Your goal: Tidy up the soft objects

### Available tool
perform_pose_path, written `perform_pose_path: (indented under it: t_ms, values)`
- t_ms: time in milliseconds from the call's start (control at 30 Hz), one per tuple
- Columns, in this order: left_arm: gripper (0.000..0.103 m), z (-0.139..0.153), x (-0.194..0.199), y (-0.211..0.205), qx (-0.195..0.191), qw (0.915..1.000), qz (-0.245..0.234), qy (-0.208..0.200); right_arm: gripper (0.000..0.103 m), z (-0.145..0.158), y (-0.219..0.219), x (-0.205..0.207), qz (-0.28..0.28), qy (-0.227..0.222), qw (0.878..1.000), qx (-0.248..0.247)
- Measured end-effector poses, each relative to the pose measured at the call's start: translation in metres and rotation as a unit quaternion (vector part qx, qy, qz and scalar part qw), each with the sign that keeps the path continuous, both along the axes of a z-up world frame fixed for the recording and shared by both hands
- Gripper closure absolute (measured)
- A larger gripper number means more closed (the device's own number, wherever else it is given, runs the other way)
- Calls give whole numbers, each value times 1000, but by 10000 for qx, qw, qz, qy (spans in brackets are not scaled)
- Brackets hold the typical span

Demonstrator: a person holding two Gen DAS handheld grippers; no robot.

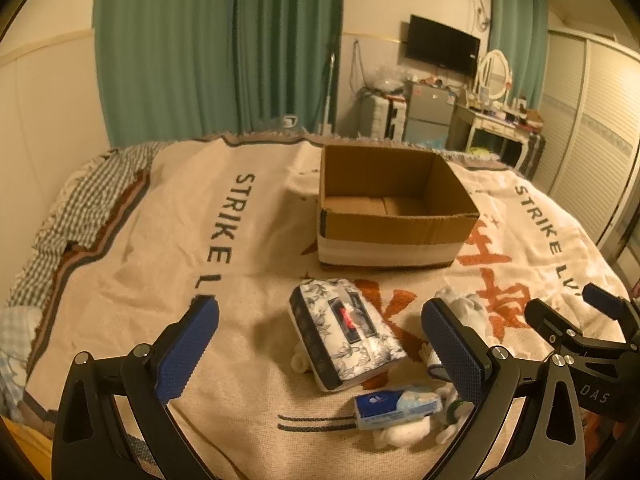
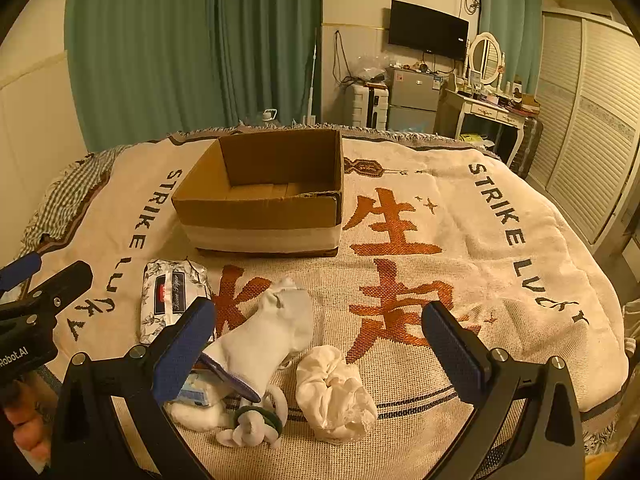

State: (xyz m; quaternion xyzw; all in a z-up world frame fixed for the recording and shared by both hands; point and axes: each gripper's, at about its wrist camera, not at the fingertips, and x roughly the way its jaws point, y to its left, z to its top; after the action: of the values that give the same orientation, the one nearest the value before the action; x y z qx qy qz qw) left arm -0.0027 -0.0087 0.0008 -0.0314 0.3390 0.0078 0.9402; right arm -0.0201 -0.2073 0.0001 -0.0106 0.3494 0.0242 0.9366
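An open, empty cardboard box (image 1: 392, 236) (image 2: 260, 220) stands on the bed. In front of it lies a floral tissue pack (image 1: 346, 344) (image 2: 168, 300), with a small blue tissue packet (image 1: 396, 404) (image 2: 196, 392) nearer me. A white sock (image 2: 268, 336), a crumpled white cloth (image 2: 336, 392) and a green-and-white hair tie (image 2: 256, 424) lie beside them. My left gripper (image 1: 320, 312) (image 2: 44, 276) hovers open over the tissue pack, holding nothing. My right gripper (image 2: 320, 314) (image 1: 566, 302) hovers open above the sock and cloth, also holding nothing.
A cream blanket (image 2: 440, 264) with orange characters and "STRIKE LUCKY" lettering covers the bed. A checked sheet (image 1: 92, 200) shows at the left edge. Beyond the bed are green curtains (image 1: 216, 52), a small fridge (image 2: 414, 96), a dressing table (image 2: 488, 112) and a wardrobe (image 2: 592, 120). A hand (image 2: 24, 428) is at lower left.
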Motion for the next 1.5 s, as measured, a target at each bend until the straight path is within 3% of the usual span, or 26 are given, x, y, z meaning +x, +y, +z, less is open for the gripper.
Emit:
perform_pose_path:
  t_ms: [1500]
  values:
    - [0, 4, 3, 3, 27, 10000, 5, -55, 0, 1, 2, 0, 22, -24, 10000, -25]
